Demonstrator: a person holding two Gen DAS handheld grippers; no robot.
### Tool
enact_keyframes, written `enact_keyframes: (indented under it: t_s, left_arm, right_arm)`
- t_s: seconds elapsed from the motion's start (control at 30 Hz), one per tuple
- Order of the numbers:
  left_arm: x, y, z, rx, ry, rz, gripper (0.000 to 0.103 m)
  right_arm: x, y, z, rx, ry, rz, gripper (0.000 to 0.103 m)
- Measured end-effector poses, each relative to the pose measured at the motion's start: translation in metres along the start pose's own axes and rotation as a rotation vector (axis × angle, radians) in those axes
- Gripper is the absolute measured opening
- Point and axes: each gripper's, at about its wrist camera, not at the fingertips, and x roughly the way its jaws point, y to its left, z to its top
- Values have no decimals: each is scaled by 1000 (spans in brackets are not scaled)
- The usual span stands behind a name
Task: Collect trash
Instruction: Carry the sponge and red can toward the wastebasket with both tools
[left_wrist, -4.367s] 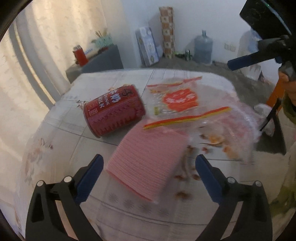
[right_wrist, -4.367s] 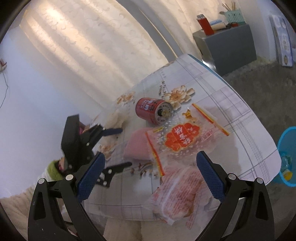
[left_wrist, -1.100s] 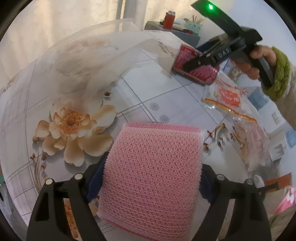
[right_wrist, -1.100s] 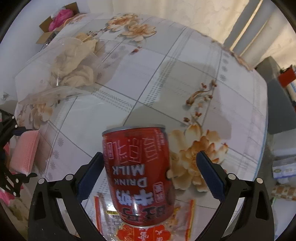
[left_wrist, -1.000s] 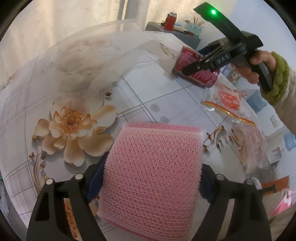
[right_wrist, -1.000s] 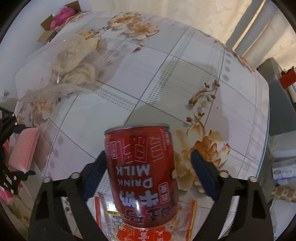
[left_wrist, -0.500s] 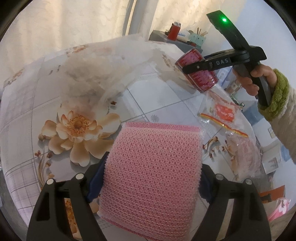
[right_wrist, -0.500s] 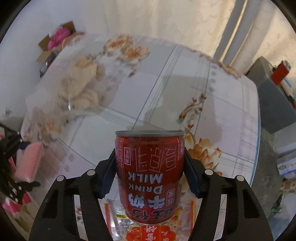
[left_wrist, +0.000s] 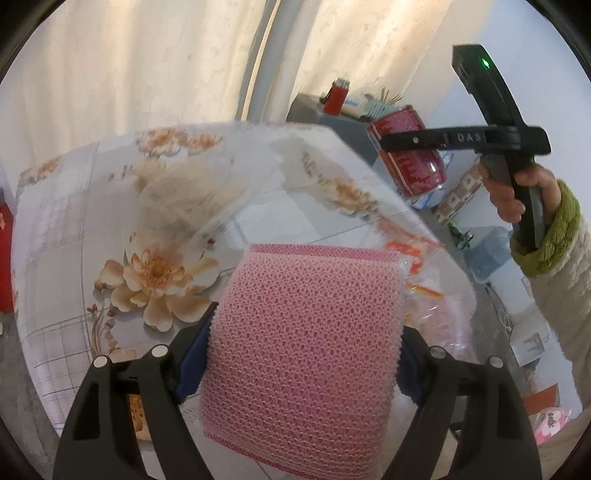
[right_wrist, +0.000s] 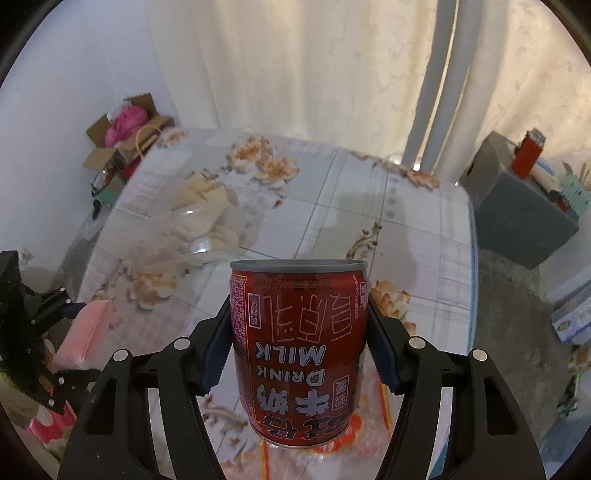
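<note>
One red can (right_wrist: 298, 350), lettered "DRINK MILK", is sitting pinched in the right gripper (right_wrist: 298, 354); one pink mesh pad (left_wrist: 304, 350) is filling the clamping left gripper (left_wrist: 303, 354).

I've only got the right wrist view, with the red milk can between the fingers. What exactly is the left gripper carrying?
Observer: The left gripper is shut on a pink mesh-textured pad, with its fingers pressing the pad's two side edges.
Operator: Is the pad clear of the table?
Observer: It looks so. In the left wrist view the table lies well below the pad.
Operator: How does my can look from that side?
Observer: The red can hangs tilted in the air past the table's far edge, with one finger of the right gripper across it.
</note>
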Motion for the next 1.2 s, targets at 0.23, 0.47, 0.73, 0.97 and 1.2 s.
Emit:
enact_keyframes:
  t_s: [0.23, 0.47, 0.73, 0.97, 1.2]
  left_arm:
    - [-30, -35, 2, 44, -53, -40, 80]
    - [-40, -77, 6, 76, -60, -119, 80]
    - [-16, -170, 18, 194, -11, -229, 80]
    - [41, -273, 30, 307, 82, -305, 80]
    - [136, -385, 31, 366, 221, -304, 80]
  right_arm:
    - [-64, 3, -38, 36, -66, -17, 61]
    - [-112, -7, -99, 116, -85, -52, 61]
    - [-153, -43, -180, 291, -97, -90, 61]
    - [-176, -105, -271, 513, -77, -158, 61]
    - [-159, -176, -367, 779, -34, -190, 62]
